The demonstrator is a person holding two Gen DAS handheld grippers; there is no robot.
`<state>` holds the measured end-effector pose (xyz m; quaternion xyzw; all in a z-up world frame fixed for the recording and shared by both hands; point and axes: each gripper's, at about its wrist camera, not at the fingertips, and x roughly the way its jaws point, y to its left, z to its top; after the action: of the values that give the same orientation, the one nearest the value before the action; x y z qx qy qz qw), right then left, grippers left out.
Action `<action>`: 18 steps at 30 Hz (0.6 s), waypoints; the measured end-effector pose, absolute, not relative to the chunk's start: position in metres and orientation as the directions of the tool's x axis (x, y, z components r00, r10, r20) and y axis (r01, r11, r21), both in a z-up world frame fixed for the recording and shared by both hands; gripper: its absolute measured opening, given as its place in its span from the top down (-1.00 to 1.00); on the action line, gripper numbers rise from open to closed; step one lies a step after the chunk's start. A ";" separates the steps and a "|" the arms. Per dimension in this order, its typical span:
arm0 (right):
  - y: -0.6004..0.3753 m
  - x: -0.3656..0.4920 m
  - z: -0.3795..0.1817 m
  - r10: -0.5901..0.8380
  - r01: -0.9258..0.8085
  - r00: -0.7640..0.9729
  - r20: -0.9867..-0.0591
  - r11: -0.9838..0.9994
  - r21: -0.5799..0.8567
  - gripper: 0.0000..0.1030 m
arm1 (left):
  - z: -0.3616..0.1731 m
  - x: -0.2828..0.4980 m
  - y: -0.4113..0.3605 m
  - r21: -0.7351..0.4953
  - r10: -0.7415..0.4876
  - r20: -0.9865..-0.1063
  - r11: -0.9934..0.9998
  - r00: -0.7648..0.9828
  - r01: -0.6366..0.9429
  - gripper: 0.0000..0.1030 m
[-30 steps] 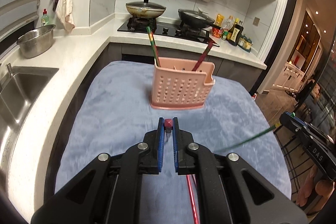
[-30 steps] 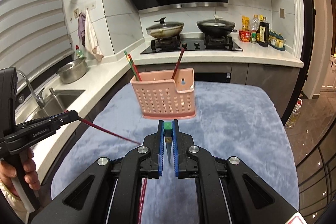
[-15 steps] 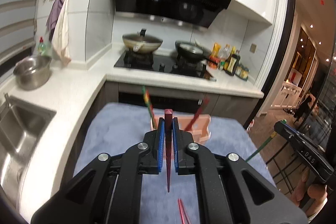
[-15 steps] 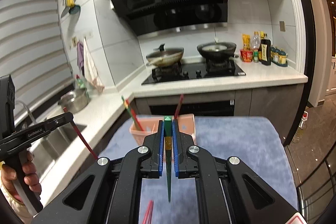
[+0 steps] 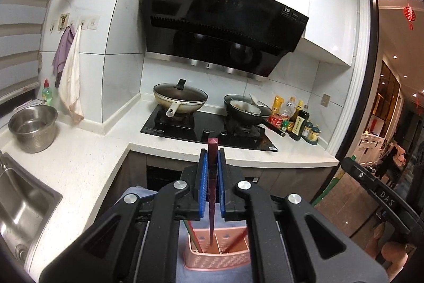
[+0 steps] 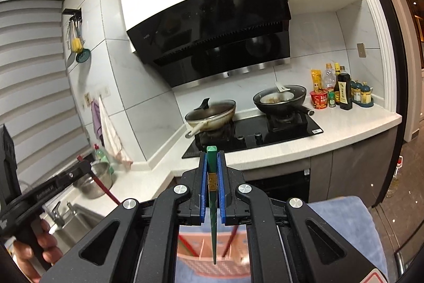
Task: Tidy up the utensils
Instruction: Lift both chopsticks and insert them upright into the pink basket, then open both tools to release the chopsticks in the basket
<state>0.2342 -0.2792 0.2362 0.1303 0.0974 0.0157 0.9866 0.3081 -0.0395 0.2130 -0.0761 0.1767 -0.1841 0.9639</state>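
My left gripper (image 5: pixel 212 154) is shut on a dark red chopstick (image 5: pixel 212 192) that hangs tip down above the pink perforated utensil basket (image 5: pixel 217 257). Chopsticks stand in that basket, a red and green one left, a red one right. My right gripper (image 6: pixel 212 157) is shut on a green chopstick (image 6: pixel 212 214), its tip over the same pink basket (image 6: pixel 201 253). In the right wrist view the left gripper (image 6: pixel 79 163) shows at the left with its red chopstick (image 6: pixel 106 191). In the left wrist view the right gripper (image 5: pixel 352 163) shows at the right edge.
The basket stands on a blue-grey cloth (image 6: pixel 341 219) over the table. Beyond lie a white counter (image 5: pixel 87 150), a hob with two pans (image 5: pixel 180 100), a steel pot (image 5: pixel 33 127), a sink (image 5: pixel 18 206) and bottles (image 6: pixel 341 89). A hand (image 6: pixel 34 253) holds the left tool.
Both grippers rose from low over the cloth and moved toward the basket, each carrying its chopstick. The chopsticks now hang tip down over the basket, which sits low in both views.
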 end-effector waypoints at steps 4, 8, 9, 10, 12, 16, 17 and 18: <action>-0.275 0.266 0.231 0.055 0.001 0.976 -0.209 0.966 0.260 0.87 | 0.197 0.329 -0.041 -0.229 -0.378 -0.352 0.922 0.856 0.313 0.87; -0.269 0.283 0.214 0.059 0.004 0.967 -0.246 0.969 0.247 0.87 | 0.178 0.342 -0.042 -0.235 -0.371 -0.390 0.925 0.843 0.298 0.87; -0.268 0.289 0.206 0.059 0.008 0.962 -0.265 0.970 0.244 0.87 | 0.173 0.345 -0.042 -0.238 -0.370 -0.401 0.926 0.838 0.295 0.87; -0.268 0.293 0.200 0.060 0.010 0.959 -0.279 0.970 0.243 0.87 | 0.166 0.348 -0.043 -0.241 -0.370 -0.415 0.926 0.831 0.292 0.87; -0.269 0.298 0.187 0.058 0.019 0.950 -0.308 0.970 0.243 0.87 | 0.155 0.351 -0.045 -0.243 -0.368 -0.437 0.927 0.821 0.286 0.87; -0.274 0.306 0.162 0.054 0.040 0.931 -0.362 0.968 0.247 0.87 | 0.137 0.356 -0.048 -0.246 -0.366 -0.472 0.928 0.802 0.279 0.87; -0.275 0.307 0.157 0.053 0.044 0.926 -0.375 0.968 0.245 0.87 | 0.135 0.356 -0.048 -0.247 -0.366 -0.476 0.928 0.800 0.277 0.87; -0.275 0.307 0.154 0.052 0.046 0.923 -0.382 0.969 0.241 0.87 | 0.133 0.356 -0.049 -0.249 -0.367 -0.480 0.928 0.797 0.277 0.86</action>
<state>0.3075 -0.2753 0.1538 0.1238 0.1968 0.0015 0.9726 0.3557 -0.0485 0.1330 -0.0834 0.2690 -0.1706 0.9442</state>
